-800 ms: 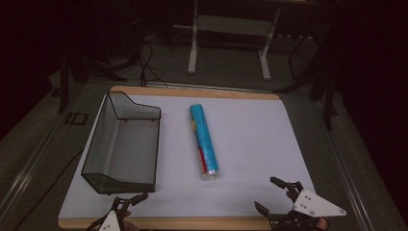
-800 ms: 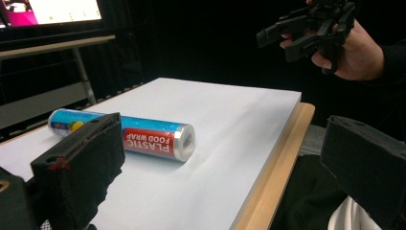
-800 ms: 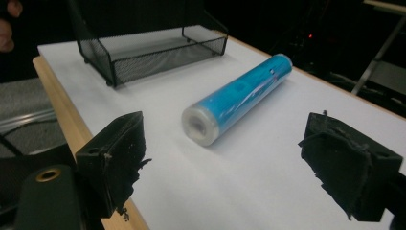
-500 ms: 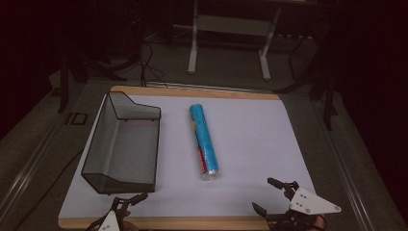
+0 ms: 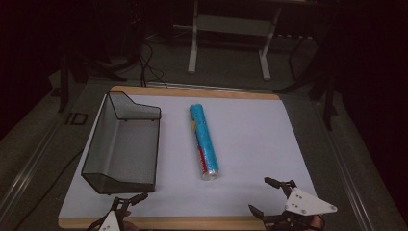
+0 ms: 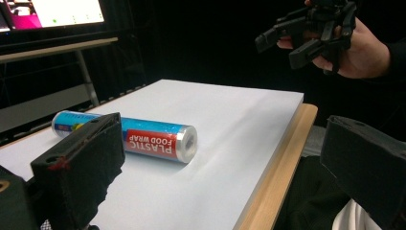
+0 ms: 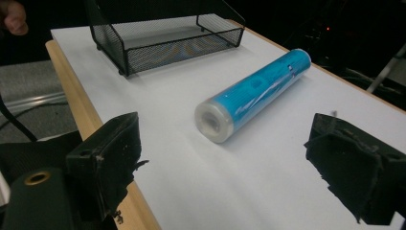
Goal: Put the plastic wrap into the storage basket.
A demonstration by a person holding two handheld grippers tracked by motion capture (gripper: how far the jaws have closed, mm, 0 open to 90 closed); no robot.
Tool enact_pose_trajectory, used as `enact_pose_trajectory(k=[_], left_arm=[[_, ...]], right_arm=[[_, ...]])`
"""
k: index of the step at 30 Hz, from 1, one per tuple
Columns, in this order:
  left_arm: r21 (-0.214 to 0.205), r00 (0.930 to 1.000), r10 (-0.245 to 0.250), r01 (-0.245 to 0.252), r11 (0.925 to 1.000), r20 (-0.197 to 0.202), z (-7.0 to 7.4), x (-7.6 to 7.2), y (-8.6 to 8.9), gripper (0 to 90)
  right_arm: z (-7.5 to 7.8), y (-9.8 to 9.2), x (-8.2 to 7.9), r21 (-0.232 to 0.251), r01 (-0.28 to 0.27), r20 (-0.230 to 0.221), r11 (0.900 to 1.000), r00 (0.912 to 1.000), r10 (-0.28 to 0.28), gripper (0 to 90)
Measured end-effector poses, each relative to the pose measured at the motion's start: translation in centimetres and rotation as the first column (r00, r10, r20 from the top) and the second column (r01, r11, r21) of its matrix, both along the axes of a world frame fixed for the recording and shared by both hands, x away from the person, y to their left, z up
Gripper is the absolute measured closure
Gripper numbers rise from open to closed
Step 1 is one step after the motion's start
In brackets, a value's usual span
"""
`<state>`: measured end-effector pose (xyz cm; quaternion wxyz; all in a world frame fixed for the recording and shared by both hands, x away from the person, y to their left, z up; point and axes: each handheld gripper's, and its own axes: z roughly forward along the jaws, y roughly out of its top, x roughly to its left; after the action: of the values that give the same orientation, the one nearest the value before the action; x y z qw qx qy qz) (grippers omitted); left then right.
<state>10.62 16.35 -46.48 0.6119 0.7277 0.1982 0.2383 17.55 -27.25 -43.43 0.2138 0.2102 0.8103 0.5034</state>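
Observation:
A blue roll of plastic food wrap [image 5: 204, 142] lies lengthwise in the middle of the white board [image 5: 250, 144], with its clear end toward me. My left gripper [image 5: 130, 201] is open at the near left edge, below the mesh tray. In the left gripper view the roll [image 6: 143, 139] lies ahead of the wide-apart jaws of that gripper [image 6: 222, 136]. My right gripper [image 5: 260, 195] is open at the near right edge, a little to the right of the roll's end. In the right gripper view the roll [image 7: 253, 93] lies just beyond this gripper [image 7: 225, 141]. Both grippers hold nothing.
A black wire mesh tray [image 5: 118, 183] stands on the left of the board, and in the right gripper view the tray [image 7: 163, 52] is beyond the roll. The board has a wooden front edge [image 5: 202, 222]. A hand holds the right gripper [image 6: 306, 33] in the air. Metal stand legs [image 5: 192, 53] and cables lie beyond the table.
My right gripper has drifted slightly left and toward the near edge. The roll, the tray and the left gripper have not moved.

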Motion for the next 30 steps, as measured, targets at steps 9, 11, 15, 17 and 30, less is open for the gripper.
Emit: enact_pose_trajectory(k=[9,11,15,17,30], left_arm=[[-0.003,1.0,0.0,0.0,1.0,0.0,0.0,0.0,0.0,2.3],[-0.007,1.0,-0.001,0.001,1.0,-0.002,0.0,0.0,0.0,2.3],[-0.003,1.0,-0.004,0.004,1.0,-0.001,0.0,-0.1,-0.2,2.3],[-0.001,1.0,-0.005,0.005,1.0,0.002,0.0,-0.1,-0.2,2.3],[0.0,1.0,-0.005,0.005,1.0,0.002,0.0,-0.1,-0.2,2.3]], right_arm=[[1.0,0.8,0.3,-0.014,-0.027,-0.002,0.9995,0.9996,0.027,11.4],[1.3,1.0,0.5,-0.018,-0.028,-0.002,0.9994,0.9996,0.028,11.6],[1.9,1.4,1.2,-0.018,-0.038,0.012,0.9991,0.9992,0.038,11.6],[2.2,1.6,1.5,-0.016,-0.038,0.023,0.9992,0.999,0.038,12.2],[3.8,3.7,4.3,-0.038,-0.022,0.041,0.999,0.9989,0.024,12.6]])
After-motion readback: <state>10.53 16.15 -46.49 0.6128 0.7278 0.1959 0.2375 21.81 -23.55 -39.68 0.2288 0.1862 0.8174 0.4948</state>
